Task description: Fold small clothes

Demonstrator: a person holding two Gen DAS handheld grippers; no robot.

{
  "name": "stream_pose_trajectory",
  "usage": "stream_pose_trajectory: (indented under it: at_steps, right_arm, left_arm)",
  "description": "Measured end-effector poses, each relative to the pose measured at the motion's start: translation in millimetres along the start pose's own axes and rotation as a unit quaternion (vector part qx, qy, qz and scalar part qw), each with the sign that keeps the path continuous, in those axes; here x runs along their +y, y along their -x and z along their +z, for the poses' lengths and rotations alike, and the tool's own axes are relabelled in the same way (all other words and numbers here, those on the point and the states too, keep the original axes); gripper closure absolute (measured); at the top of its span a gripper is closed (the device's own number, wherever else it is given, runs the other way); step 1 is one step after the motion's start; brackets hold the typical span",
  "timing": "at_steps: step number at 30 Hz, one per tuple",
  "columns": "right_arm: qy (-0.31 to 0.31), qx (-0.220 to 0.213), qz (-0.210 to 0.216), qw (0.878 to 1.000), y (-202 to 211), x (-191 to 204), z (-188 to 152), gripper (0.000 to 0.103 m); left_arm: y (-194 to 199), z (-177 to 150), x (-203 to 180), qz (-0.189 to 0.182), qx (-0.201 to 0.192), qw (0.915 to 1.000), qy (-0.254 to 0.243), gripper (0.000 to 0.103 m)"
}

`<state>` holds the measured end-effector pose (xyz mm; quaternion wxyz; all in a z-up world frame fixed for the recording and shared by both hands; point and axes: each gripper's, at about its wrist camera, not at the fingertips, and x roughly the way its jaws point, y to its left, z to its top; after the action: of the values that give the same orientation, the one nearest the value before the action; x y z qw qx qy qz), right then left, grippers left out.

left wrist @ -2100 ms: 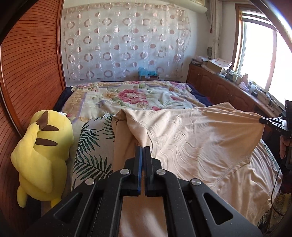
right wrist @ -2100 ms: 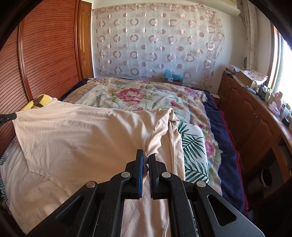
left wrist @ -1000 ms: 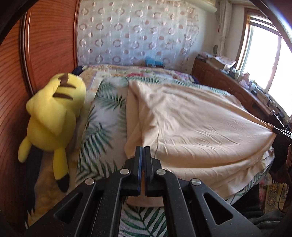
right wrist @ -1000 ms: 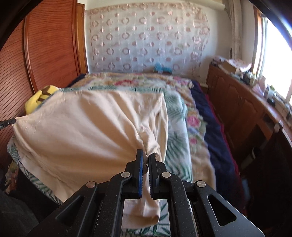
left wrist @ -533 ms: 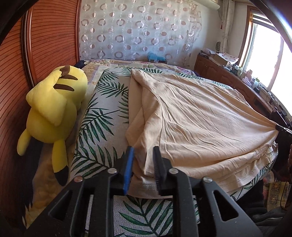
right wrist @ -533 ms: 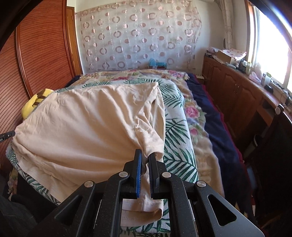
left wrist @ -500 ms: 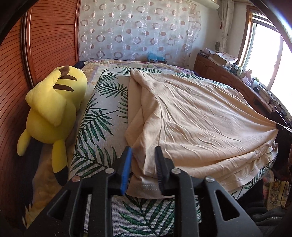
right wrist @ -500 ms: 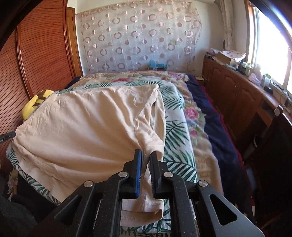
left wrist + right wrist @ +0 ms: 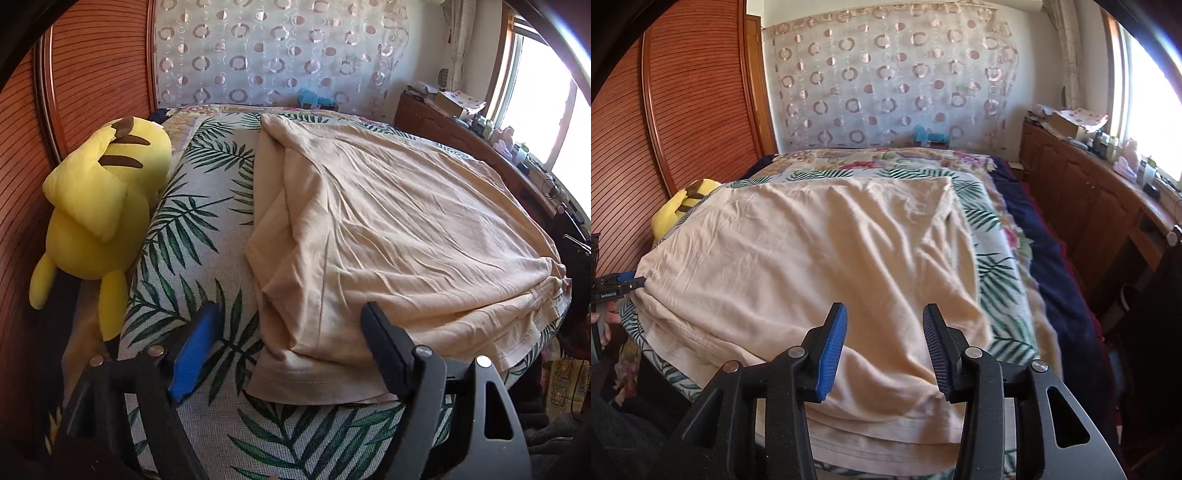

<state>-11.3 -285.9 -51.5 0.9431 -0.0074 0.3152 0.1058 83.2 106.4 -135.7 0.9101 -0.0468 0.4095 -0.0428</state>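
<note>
Nearest the lens in the left wrist view, the left gripper (image 9: 291,345) is seen with its jaws spread wide, having just been opening; the near corner of the beige garment (image 9: 388,236) lies between them, but no pad presses on it. In the right wrist view, the right gripper (image 9: 884,345) is likewise released, its jaws having just been opening, with the garment's opposite near corner lying loose between the blue pads (image 9: 831,350). The garment is laid folded in layers on the palm-leaf sheet (image 9: 192,229), its hems stacked along the bed's near edge and its folded edge running toward the far side. At the left edge of the right wrist view, the left gripper's tip is seen just beside the garment's corner, with part of a hand (image 9: 605,321) below it. Beside the sheet, against the slatted wooden panel (image 9: 92,66), a yellow plush toy (image 9: 99,206) is propped. Farther back, a floral quilt (image 9: 871,157) is spread, and a circle-patterned curtain (image 9: 886,81) is hung on the far wall.
</note>
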Motion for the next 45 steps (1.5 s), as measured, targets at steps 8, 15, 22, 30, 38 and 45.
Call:
stream_pose_trajectory:
  at_steps: [8, 15, 22, 30, 38, 45]
  right_arm:
    - [0.033, 0.021, 0.047, 0.998, -39.9, 37.9, 2.6, 0.052]
    - [0.06, 0.041, 0.046, 0.996, -81.1, 57.7, -4.2, 0.05]
    - [0.059, 0.017, 0.028, 0.998, -93.7, 56.2, -8.6, 0.037]
    - [0.06, 0.001, 0.027, 0.998, -88.2, 58.4, -17.2, 0.035]
    - [0.062, 0.003, 0.028, 0.998, -77.8, 55.7, -19.6, 0.035]
    - [0.0, -0.002, 0.016, 1.0, -54.0, 25.8, -22.9, 0.035]
  left_arm:
    - [-2.4, -2.9, -6.9, 0.025, -0.007, 0.9996, -0.014, 0.023]
    - [-2.4, -3.4, -8.1, 0.03, -0.008, 0.9993, -0.021, 0.023]
    - [2.3, -3.3, -2.2, 0.01, -0.016, 0.9998, 0.003, 0.029]
    - [5.7, -3.0, 1.6, -0.015, -0.013, 0.9995, 0.023, 0.075]
    - [19.1, 2.0, -17.3, -0.024, -0.038, 0.9988, 0.021, 0.097]
    - [56.7, 27.1, -63.8, -0.063, -0.095, 0.9932, -0.02, 0.098]
